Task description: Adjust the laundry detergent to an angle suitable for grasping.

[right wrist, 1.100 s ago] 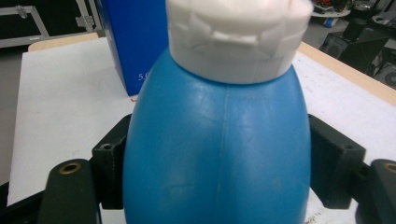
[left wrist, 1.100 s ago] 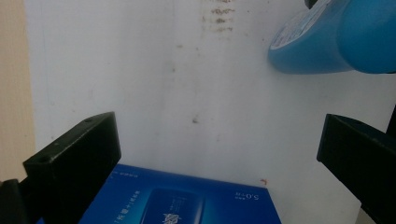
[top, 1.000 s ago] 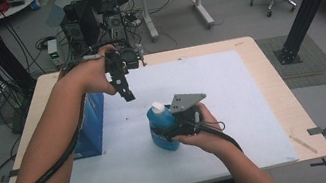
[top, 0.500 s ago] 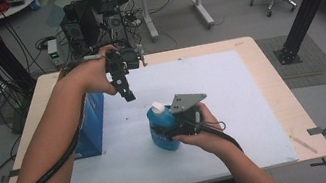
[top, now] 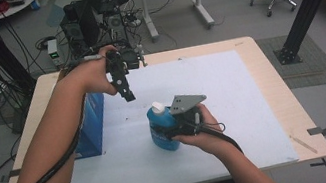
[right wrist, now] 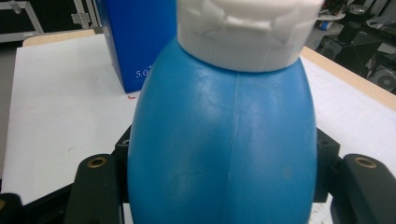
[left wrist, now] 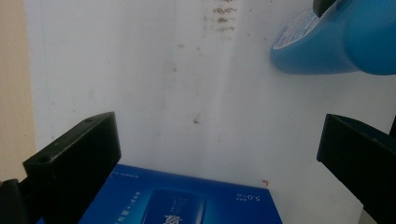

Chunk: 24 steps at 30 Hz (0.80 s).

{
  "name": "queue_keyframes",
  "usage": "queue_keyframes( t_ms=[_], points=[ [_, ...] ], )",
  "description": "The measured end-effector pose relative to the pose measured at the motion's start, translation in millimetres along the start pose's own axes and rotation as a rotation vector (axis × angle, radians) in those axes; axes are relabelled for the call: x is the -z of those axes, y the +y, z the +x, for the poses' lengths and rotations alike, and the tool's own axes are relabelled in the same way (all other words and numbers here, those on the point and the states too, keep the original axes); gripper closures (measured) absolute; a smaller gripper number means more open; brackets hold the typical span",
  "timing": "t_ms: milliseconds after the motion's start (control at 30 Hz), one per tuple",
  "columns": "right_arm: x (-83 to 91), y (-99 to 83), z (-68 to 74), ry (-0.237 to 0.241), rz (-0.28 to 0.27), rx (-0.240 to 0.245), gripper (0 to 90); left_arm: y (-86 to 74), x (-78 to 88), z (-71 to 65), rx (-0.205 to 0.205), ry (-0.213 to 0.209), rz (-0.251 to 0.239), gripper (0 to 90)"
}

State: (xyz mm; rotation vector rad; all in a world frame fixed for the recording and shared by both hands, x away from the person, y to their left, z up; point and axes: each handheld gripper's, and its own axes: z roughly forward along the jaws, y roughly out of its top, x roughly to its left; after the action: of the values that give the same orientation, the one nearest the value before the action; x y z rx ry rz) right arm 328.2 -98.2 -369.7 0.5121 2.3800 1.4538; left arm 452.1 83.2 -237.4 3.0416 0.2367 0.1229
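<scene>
On the white mat (top: pixel 235 109), the right gripper (top: pixel 168 132), jaws just closing, clamps the blue bottle (top: pixel 162 131), grasp apparently complete and lifting presumably next, while the left gripper (top: pixel 127 94) hangs open above.

A light wooden table (top: pixel 267 60) carries everything, and a large white sheet (top: pixel 232 94) covers most of its top, leaving bare wood showing along the far, left and right edges. On the sheet a blue bottle (top: pixel 163 132) with a white cap (top: pixel 157 107) stands upright near the middle, toward the near side. A dark blue box (top: pixel 91 124) stands on end at the sheet's left edge, well apart from the bottle. Small dark specks (left wrist: pixel 219 16) mark the sheet.
</scene>
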Motion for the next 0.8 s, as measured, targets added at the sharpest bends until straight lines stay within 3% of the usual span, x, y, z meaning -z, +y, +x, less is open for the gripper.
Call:
queue_keyframes(
  t_ms=[333, 800],
  points=[
    [0.3, 0.0, 0.7, 0.013, -0.005, 0.01, 42.2, -2.3, 2.0, 0.1, 0.001, 0.002, -0.004, 0.0],
    [8.5, -1.8, -19.4, 0.1, -0.024, 0.022, 42.7, -6.8, 1.5, -1.7, 0.006, 0.002, -0.001, 0.1]
  ],
)
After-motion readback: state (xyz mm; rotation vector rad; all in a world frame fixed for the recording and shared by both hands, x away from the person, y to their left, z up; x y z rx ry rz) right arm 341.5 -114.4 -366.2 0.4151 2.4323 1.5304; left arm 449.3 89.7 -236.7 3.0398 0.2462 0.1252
